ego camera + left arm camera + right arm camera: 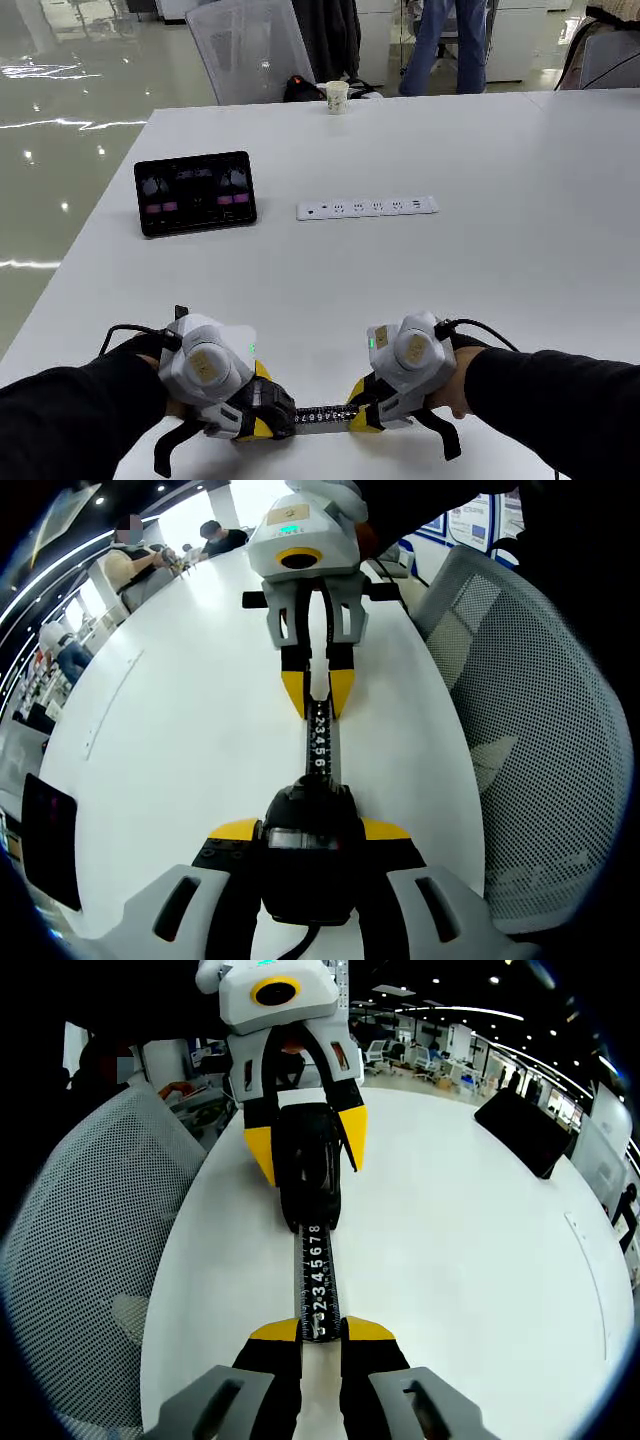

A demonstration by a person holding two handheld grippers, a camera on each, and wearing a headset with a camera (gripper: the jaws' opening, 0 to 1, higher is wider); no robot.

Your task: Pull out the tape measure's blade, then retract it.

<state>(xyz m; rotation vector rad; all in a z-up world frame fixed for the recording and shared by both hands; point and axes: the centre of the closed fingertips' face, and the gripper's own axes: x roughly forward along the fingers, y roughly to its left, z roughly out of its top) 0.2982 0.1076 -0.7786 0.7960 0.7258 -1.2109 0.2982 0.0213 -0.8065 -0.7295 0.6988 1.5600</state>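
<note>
The black tape measure case [266,409] rests near the table's front edge, clamped between the yellow-tipped jaws of my left gripper [258,412]. In the left gripper view the case [308,848] sits between my jaws, and its black numbered blade [319,742] runs forward to the other gripper. My right gripper [357,414] is shut on the blade's end. A short length of blade [322,414] spans the gap between the two grippers. In the right gripper view the blade [317,1280] stretches from my right gripper [320,1330] to the case [308,1165].
A black tablet [195,192] lies at the left middle of the white table [480,200]. A white power strip [367,208] is at the centre and a paper cup [338,96] near the far edge. A mesh chair [540,730] stands beside the table.
</note>
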